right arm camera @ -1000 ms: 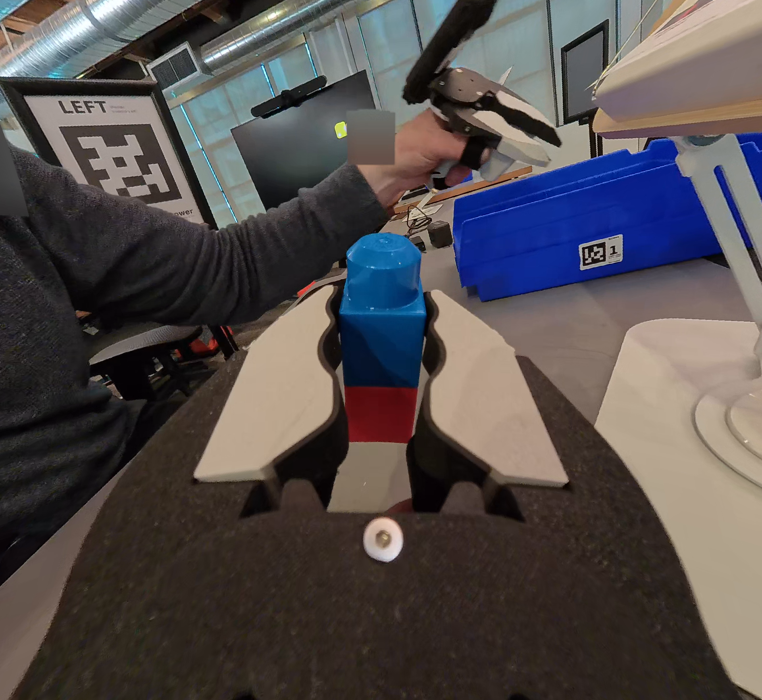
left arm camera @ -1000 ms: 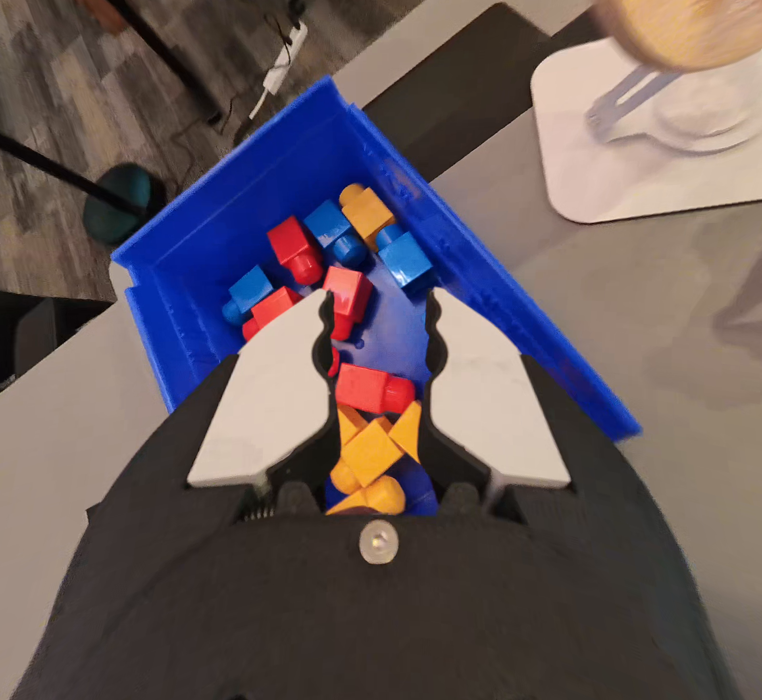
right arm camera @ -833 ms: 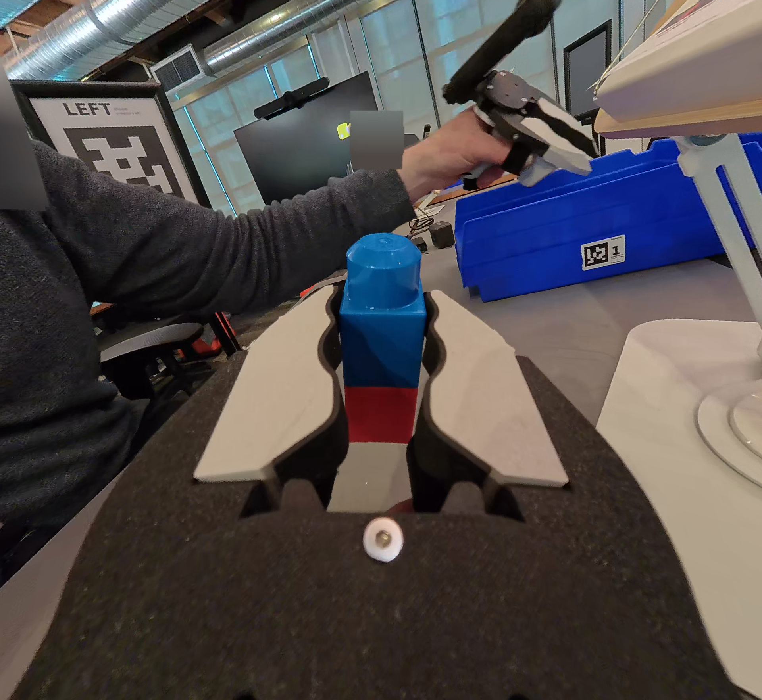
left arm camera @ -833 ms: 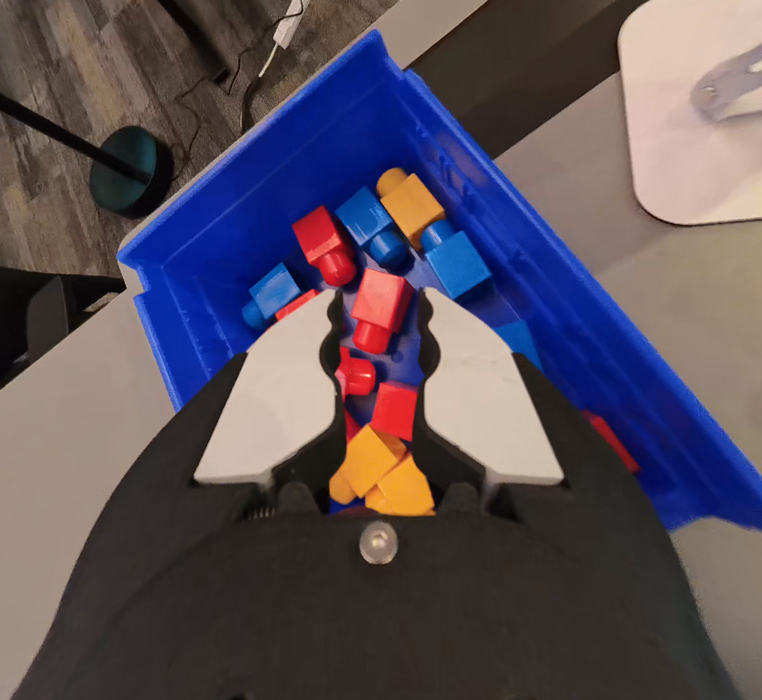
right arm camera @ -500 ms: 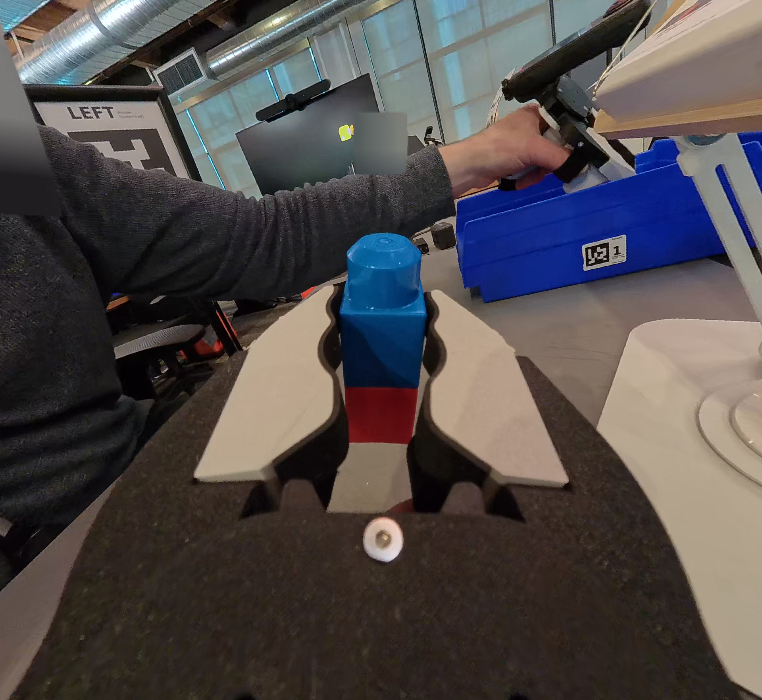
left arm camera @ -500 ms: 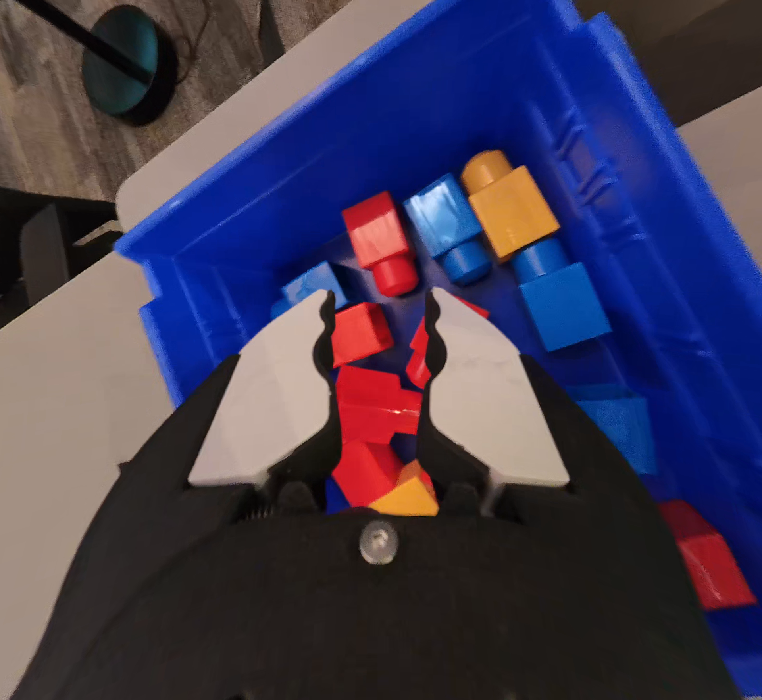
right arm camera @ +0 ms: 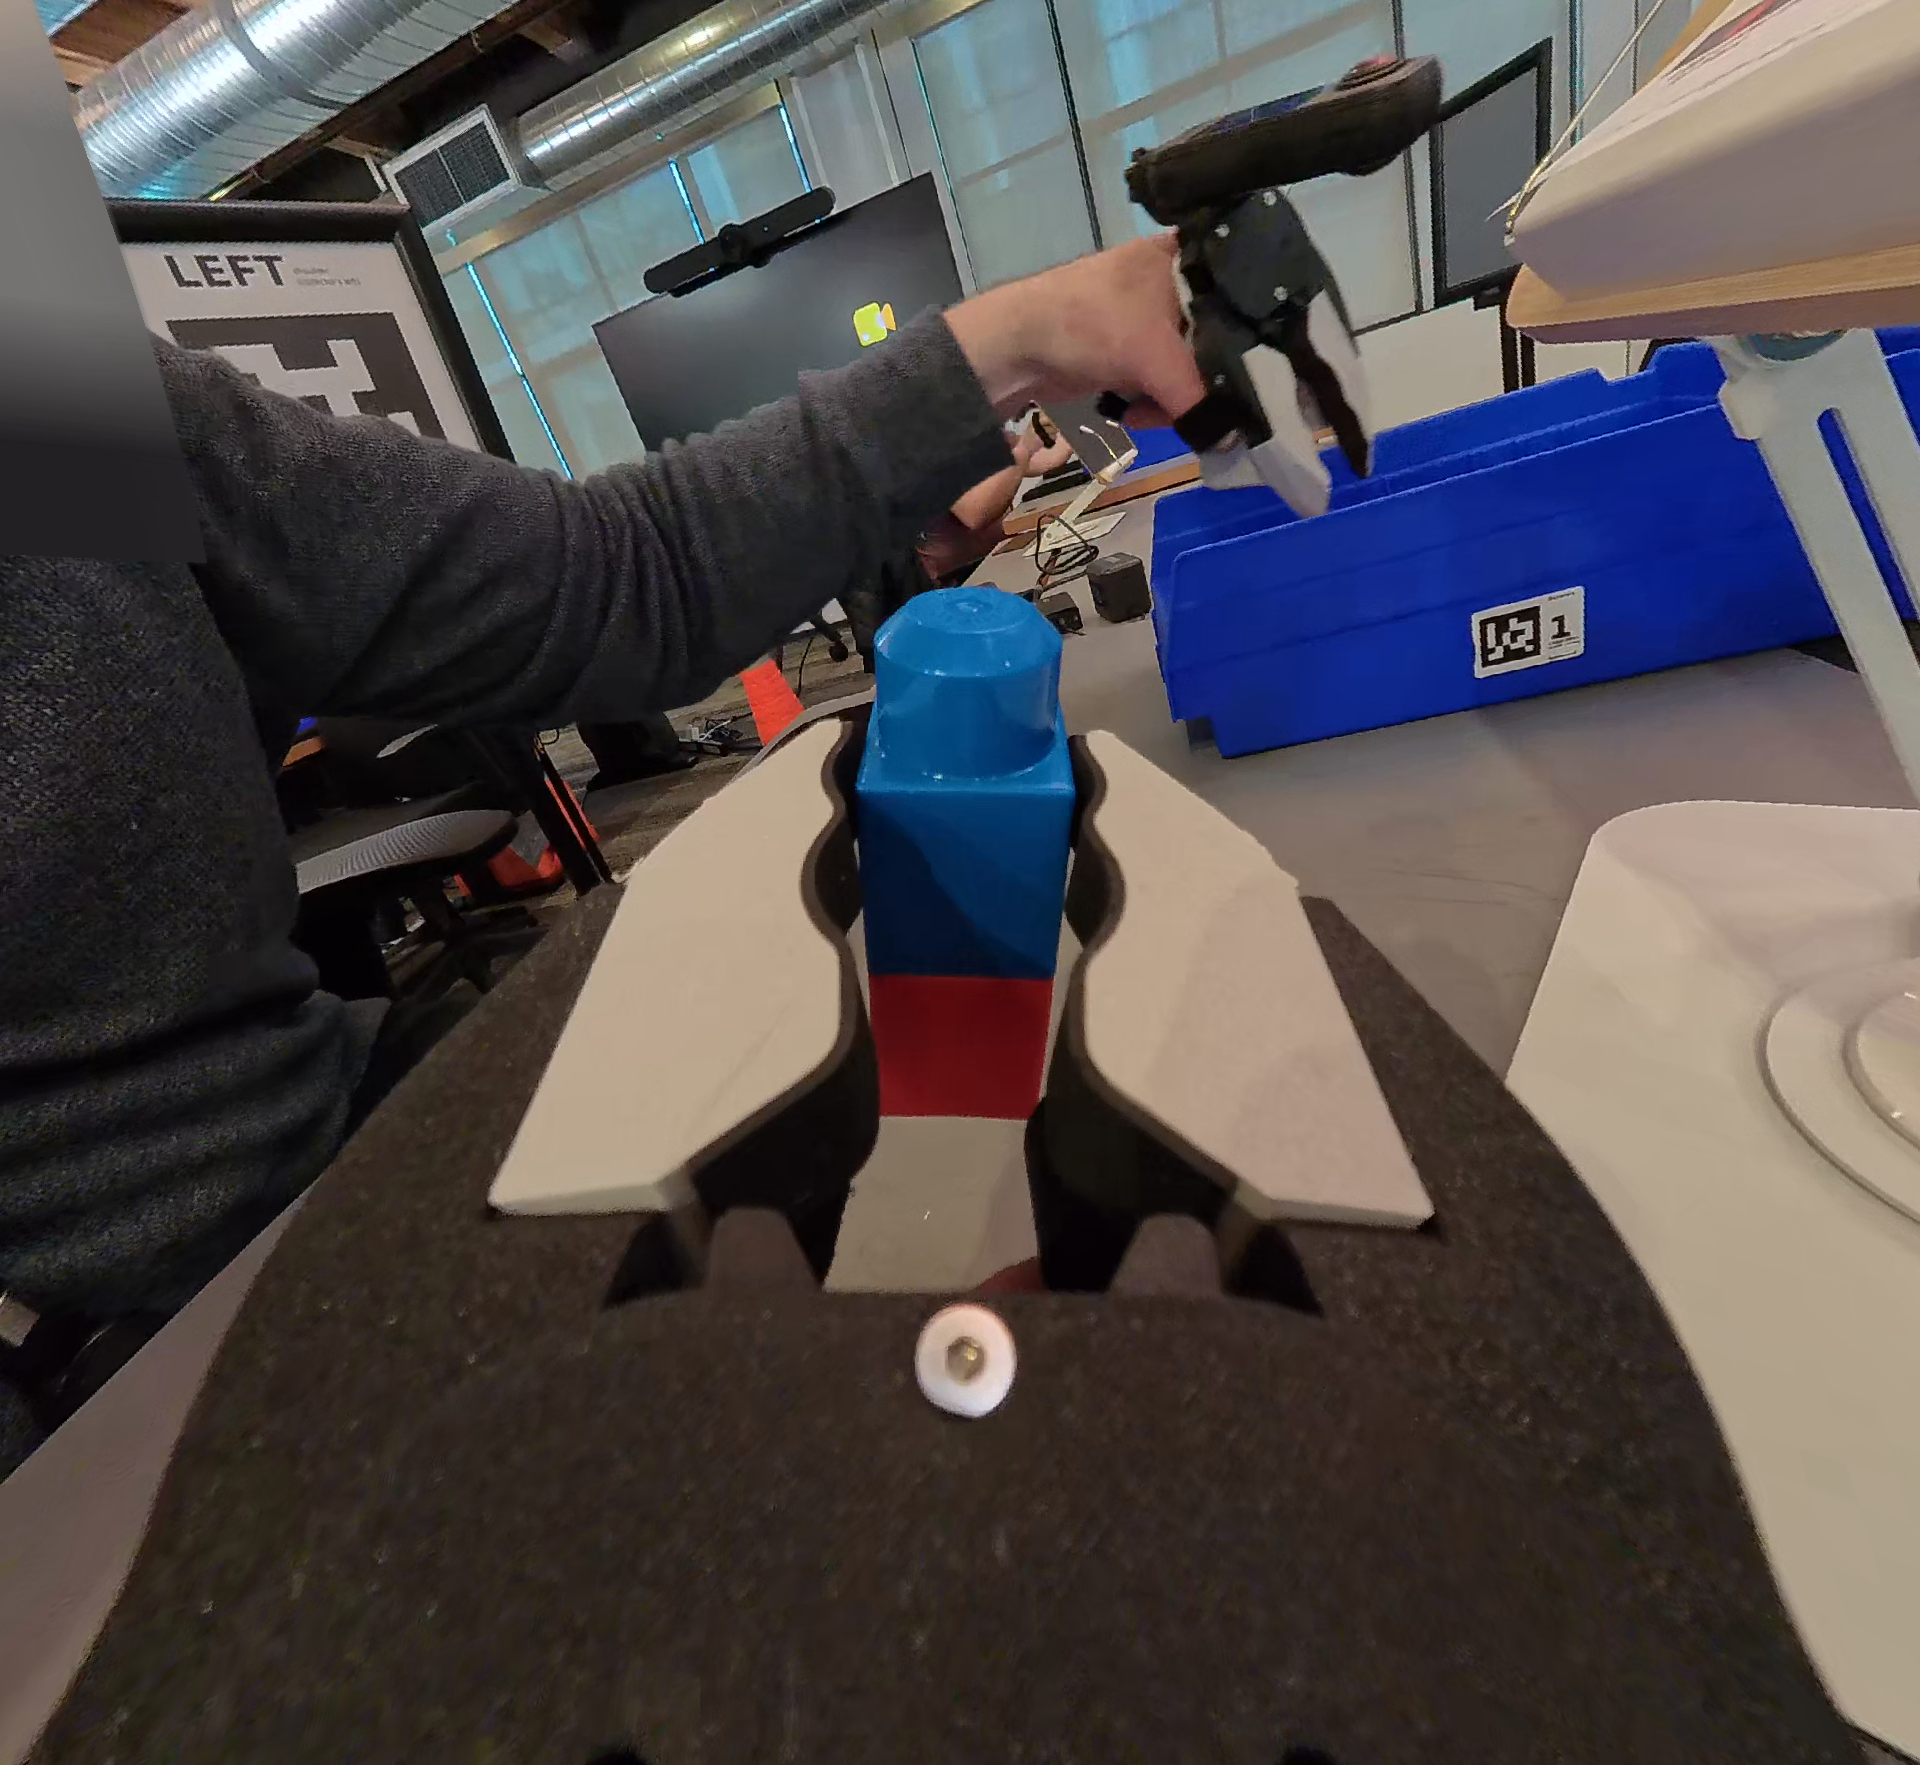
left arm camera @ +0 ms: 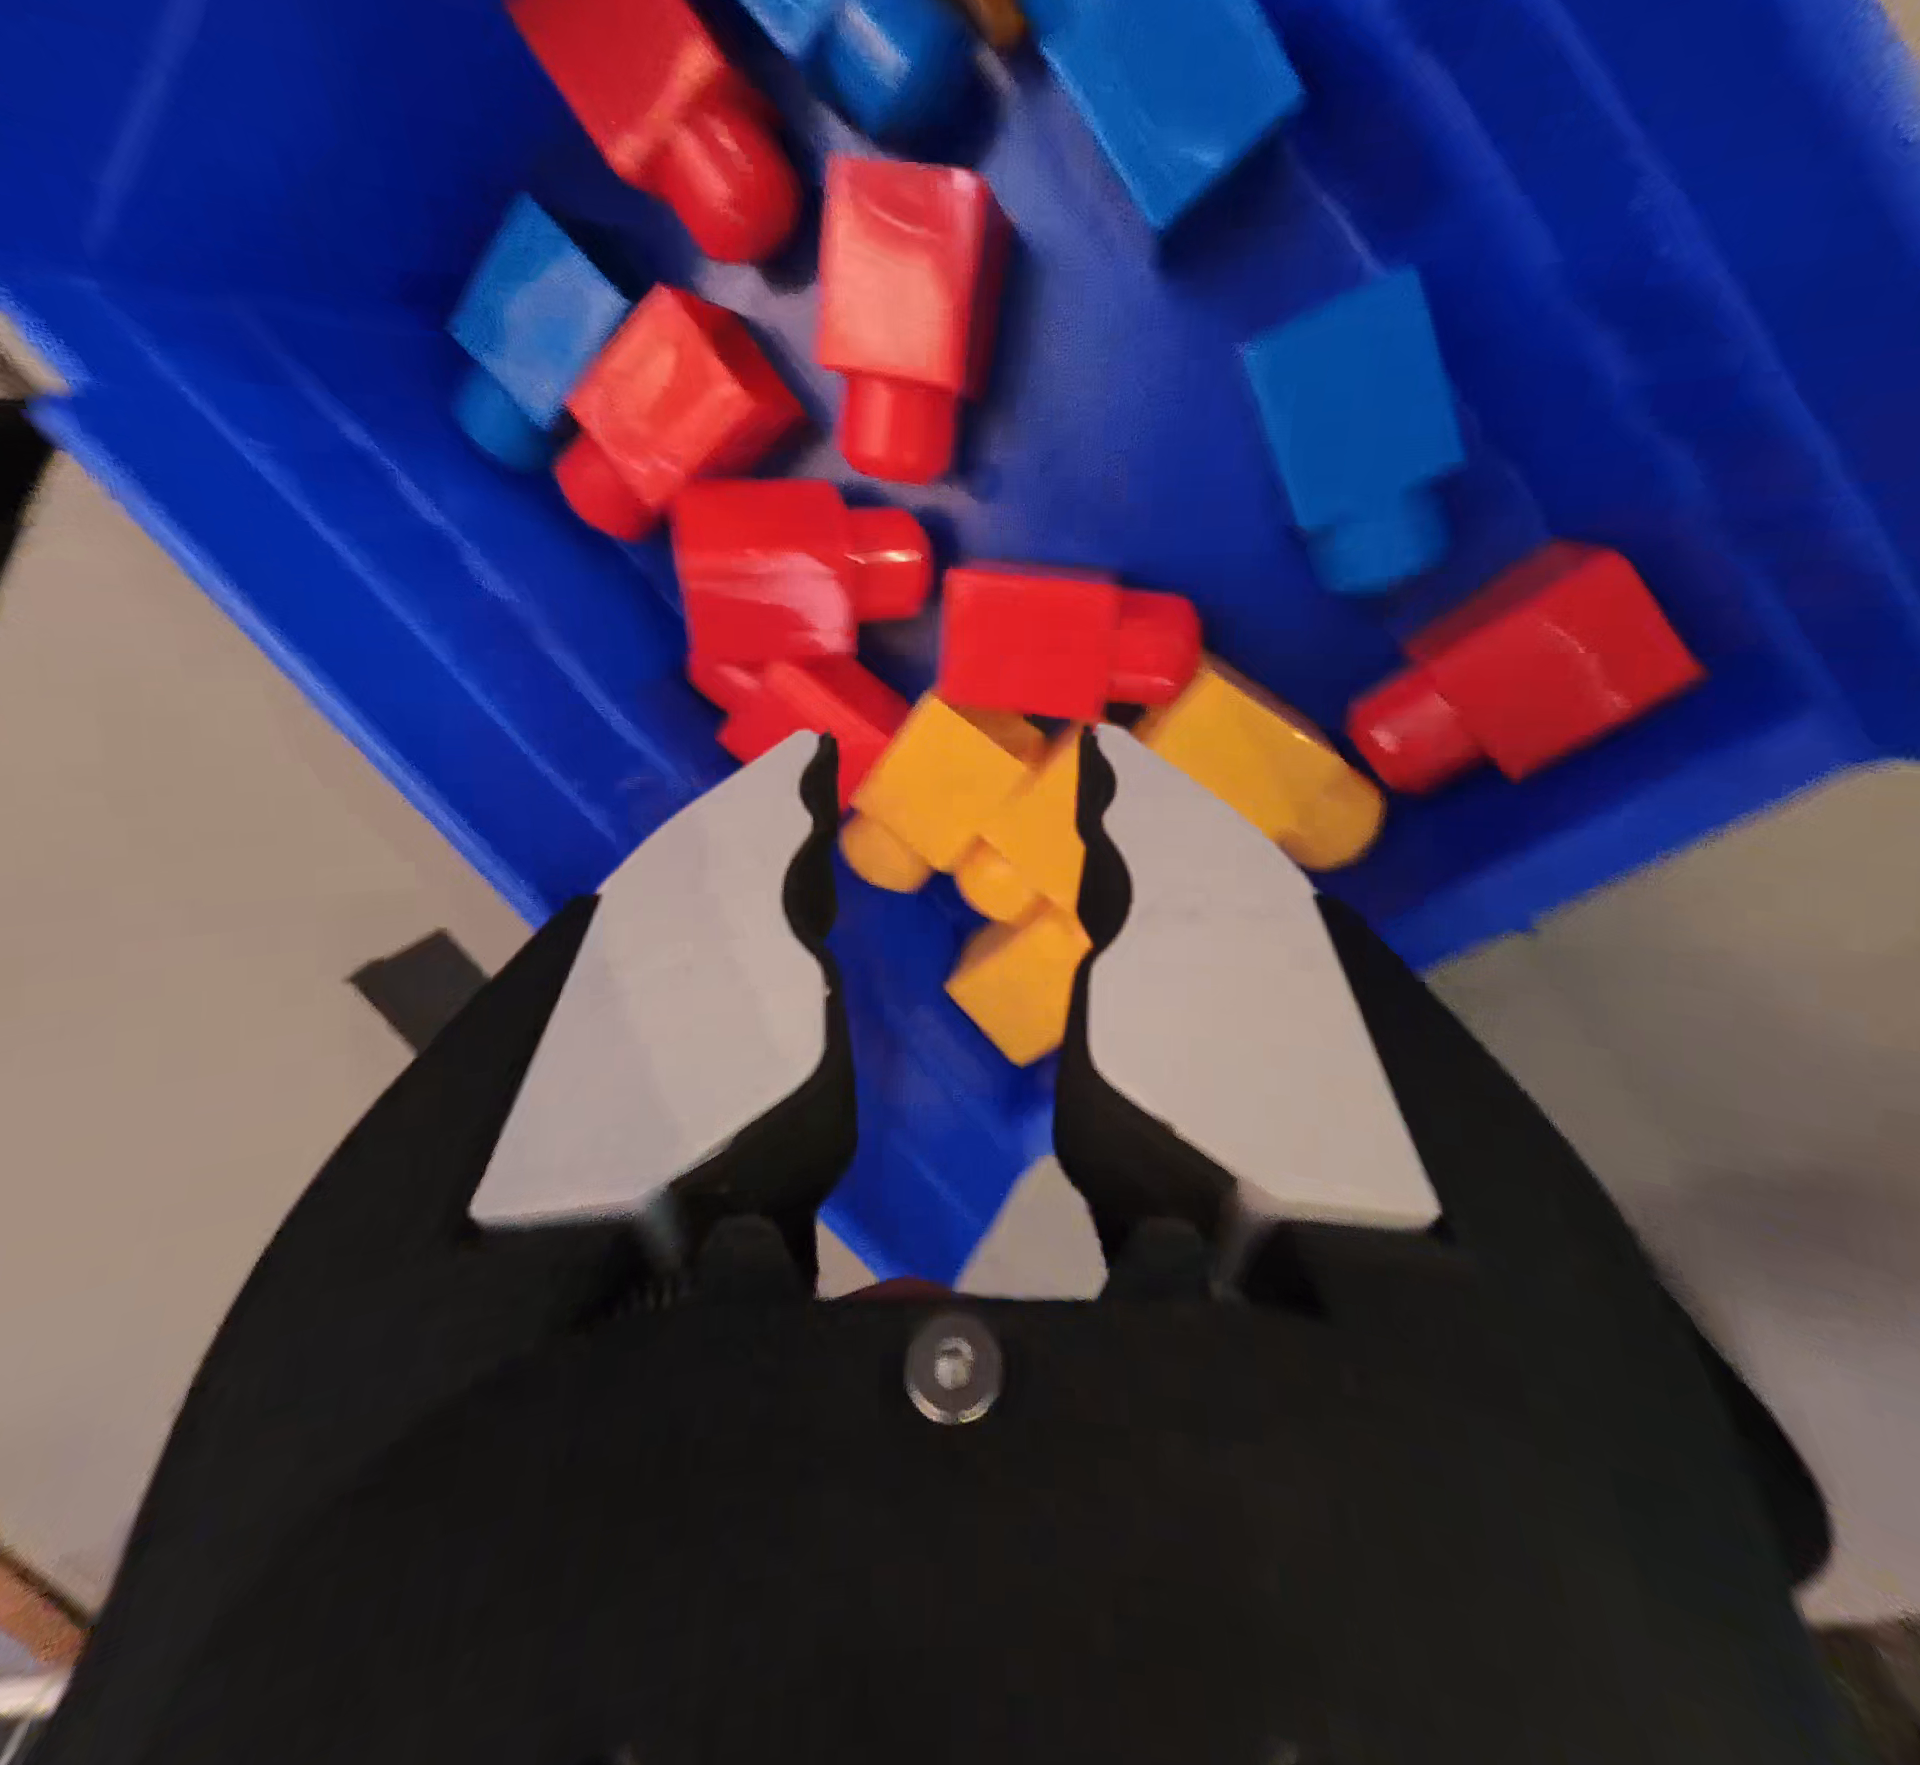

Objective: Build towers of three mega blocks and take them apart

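Observation:
My right gripper [right arm camera: 961, 749] is shut on a two-block tower standing on the grey table: a blue block [right arm camera: 961, 832] on top of a red block [right arm camera: 961, 1045]. My left gripper [left arm camera: 951, 759] is open and empty, pointing down into the near end of a blue bin [left arm camera: 312, 489]. The bin holds several loose red, blue and yellow blocks. Yellow blocks [left arm camera: 977, 811] lie right between and below its fingertips, and a red block [left arm camera: 1049, 640] lies just beyond them. In the right wrist view the left gripper [right arm camera: 1299, 458] hangs over the blue bin [right arm camera: 1403, 593], held by a hand.
A white stand base [right arm camera: 1714, 1040] sits on the table to the right of the tower, with a tilted board [right arm camera: 1745, 136] above it. The person's grey-sleeved arm [right arm camera: 571, 552] stretches across behind the tower. A framed marker sign [right arm camera: 301, 323] stands at the left. My hands' fingertips stand some 40 centimetres from each other.
My left gripper has dropped lower into the bin and pulled back toward its near end, now over the yellow blocks. My right gripper and the tower have stayed still.

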